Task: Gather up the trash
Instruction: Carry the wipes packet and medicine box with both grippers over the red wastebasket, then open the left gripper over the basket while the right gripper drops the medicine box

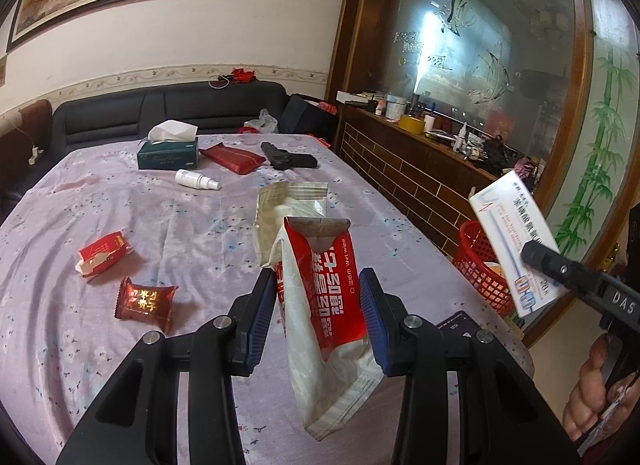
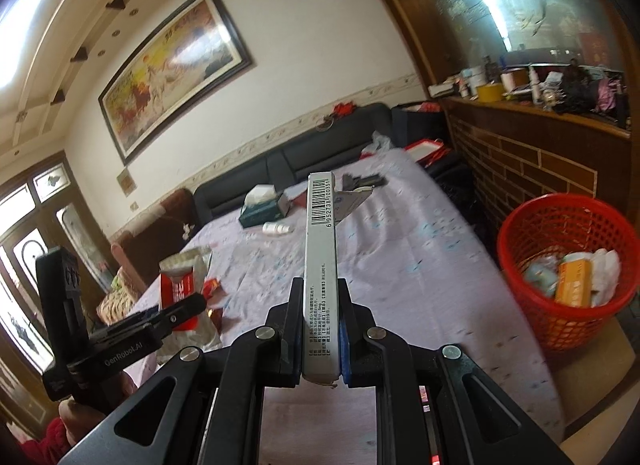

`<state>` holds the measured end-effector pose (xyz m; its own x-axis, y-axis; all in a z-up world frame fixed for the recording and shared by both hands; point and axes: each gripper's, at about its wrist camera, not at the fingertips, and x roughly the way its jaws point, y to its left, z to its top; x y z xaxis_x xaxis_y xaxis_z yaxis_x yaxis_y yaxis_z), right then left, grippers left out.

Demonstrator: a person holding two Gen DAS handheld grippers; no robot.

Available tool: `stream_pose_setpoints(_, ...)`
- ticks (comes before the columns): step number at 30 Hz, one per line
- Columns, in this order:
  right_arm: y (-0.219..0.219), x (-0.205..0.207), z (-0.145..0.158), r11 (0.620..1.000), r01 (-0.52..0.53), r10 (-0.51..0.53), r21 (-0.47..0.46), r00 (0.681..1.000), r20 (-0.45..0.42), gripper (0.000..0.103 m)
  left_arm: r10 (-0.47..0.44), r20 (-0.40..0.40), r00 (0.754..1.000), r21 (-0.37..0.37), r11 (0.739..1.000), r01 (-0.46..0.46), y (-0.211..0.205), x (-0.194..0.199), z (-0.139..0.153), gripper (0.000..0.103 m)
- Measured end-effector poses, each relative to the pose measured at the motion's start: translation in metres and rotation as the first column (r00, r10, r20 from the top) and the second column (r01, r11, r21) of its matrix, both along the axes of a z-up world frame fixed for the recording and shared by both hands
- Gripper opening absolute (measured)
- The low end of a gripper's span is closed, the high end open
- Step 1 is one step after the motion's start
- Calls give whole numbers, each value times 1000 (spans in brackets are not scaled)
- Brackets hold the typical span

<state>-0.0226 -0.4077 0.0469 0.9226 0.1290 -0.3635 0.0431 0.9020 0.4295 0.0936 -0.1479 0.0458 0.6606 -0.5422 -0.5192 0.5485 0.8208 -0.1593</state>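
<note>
Left gripper (image 1: 318, 317) is clamped on a red-and-white wet wipe packet (image 1: 320, 305), its blue pads (image 1: 260, 321) pressing the packet from both sides; the packet stands upright above the table, torn top flap up, crumpled white bottom hanging toward 6 o'clock. Just behind the packet, toward 12 o'clock, a clear zip bag (image 1: 288, 209) lies on the lilac floral tablecloth (image 1: 180, 225). At 9 o'clock from the gripper sit a dark red candy wrapper (image 1: 146, 301) and, a little farther toward 10 o'clock, a torn red wrapper (image 1: 102, 253), near each other but apart. Farther up the table at 11 o'clock lie a white spray bottle (image 1: 196, 179) on its side, a green tissue box (image 1: 168, 151), a dark red pouch (image 1: 232, 159) and a black object (image 1: 288, 159) that I cannot identify.

Right gripper (image 2: 320, 329) is closed tight on a slim white carton (image 2: 320, 265), gripping its two broad faces; the narrow barcode edge faces the camera and the carton points to 12 o'clock. In the left wrist view the same carton shows at 3 o'clock, tilted, in front of a red mesh wastebasket (image 1: 480, 269). From the right wrist view the wastebasket (image 2: 568, 257) stands on the floor at 3 o'clock, just beside the table edge, holding an orange box (image 2: 574, 283) and crumpled white paper (image 2: 604, 269).
</note>
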Motion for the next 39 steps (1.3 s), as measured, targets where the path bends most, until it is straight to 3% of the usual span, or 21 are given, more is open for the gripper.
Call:
stream_pose_setpoints(14, -74, -52, 11, 980, 200, -200, 26, 979, 31, 15, -154, 17, 988, 17, 988, 154, -62, -10, 19, 41)
stream_pose_setpoints(25, -136, -98, 3, 931, 360, -362, 58, 932, 31, 15, -316, -39, 948, 8, 949, 316, -139, -21, 27, 41)
stream_pose_setpoints(33, -156, -106, -6, 917, 393, -394, 69, 919, 2, 15, -380, -46, 924, 31, 924, 381, -195, -30, 23, 41)
stream_pose_setpoints(39, -172, -88, -12, 913, 407, -405, 34, 913, -49, 15, -383, -56, 922, 71, 920, 387, -240, -28, 11, 41)
